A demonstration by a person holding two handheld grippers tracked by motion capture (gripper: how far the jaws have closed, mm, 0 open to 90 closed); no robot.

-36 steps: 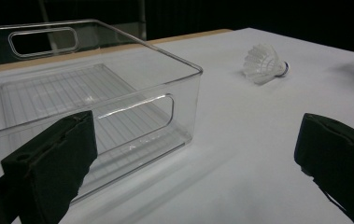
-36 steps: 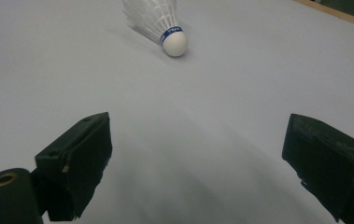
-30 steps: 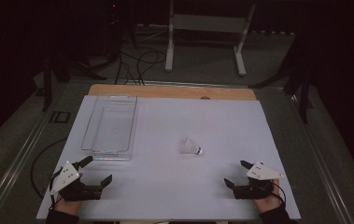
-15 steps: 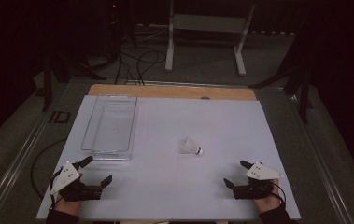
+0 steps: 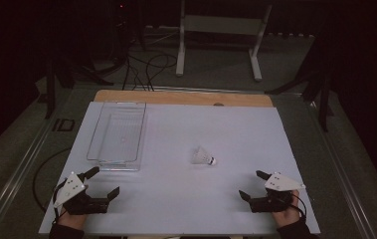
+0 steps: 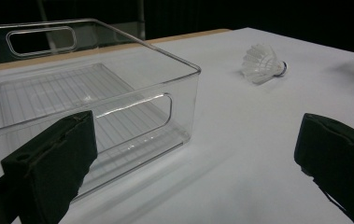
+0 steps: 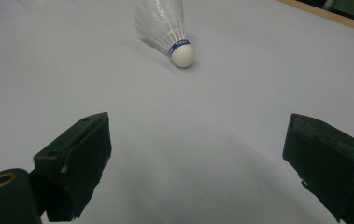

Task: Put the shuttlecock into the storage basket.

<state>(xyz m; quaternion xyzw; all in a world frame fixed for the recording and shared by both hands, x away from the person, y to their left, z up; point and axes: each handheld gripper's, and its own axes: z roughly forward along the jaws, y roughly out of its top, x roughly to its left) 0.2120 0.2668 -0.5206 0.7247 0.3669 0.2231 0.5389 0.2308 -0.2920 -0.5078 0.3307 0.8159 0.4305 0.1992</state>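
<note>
Bin (image 5: 117,134) left of shuttlecock (image 5: 203,157)

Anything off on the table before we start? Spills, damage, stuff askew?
Nothing stands out. The clear bin sits upright and empty on the white table; the shuttlecock lies on its side, intact. Left gripper and right gripper are open, holding nothing.

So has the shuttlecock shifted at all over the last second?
No. In the high view the shuttlecock lies in the same spot to the right of the clear plastic bin, cork end still pointing right.
</note>
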